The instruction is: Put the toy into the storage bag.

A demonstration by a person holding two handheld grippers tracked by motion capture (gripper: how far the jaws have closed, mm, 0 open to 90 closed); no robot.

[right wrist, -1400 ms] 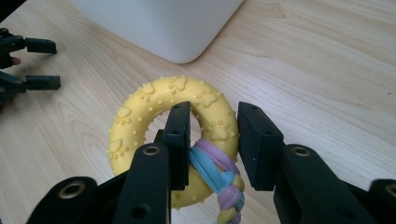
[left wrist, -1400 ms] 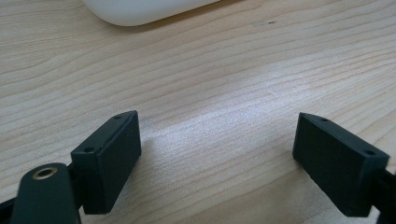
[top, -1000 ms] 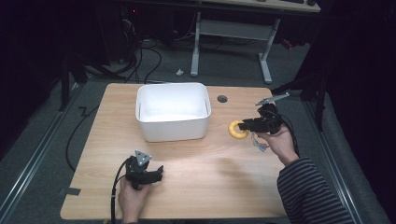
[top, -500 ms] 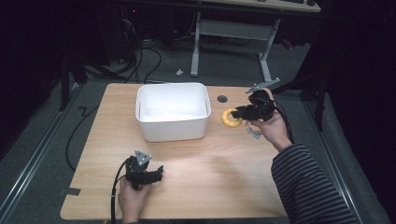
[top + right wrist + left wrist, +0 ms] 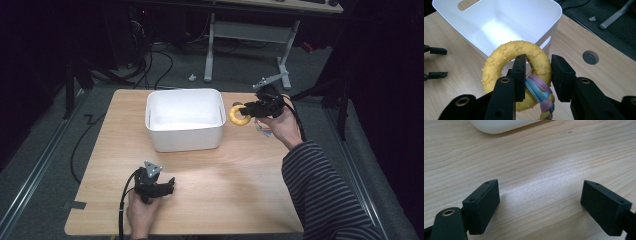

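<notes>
A yellow rubber ring toy (image 5: pixel 509 62) with paw prints and a braided pink, blue and yellow rope (image 5: pixel 541 95) hangs in the air, with my right gripper (image 5: pixel 537 75) shut on the ring's rim. In the high view the ring toy (image 5: pixel 239 114) is just right of the white bin (image 5: pixel 184 119), held by the right gripper (image 5: pixel 250 111). My left gripper (image 5: pixel 170 185) rests low over the table near the front edge. In the left gripper view its jaws stand wide apart over bare wood, so the left gripper (image 5: pixel 540 202) is open and holds nothing.
The white bin (image 5: pixel 499 22) has nothing inside and a handle slot in its wall. A round cable hole (image 5: pixel 236 104) lies in the table behind the ring. The wooden table (image 5: pixel 225 180) drops off to a dark floor with cables and a desk frame (image 5: pixel 250 30) beyond.
The right gripper has carried the ring toy up and toward the bin's right side. The left gripper has stayed in place.
</notes>
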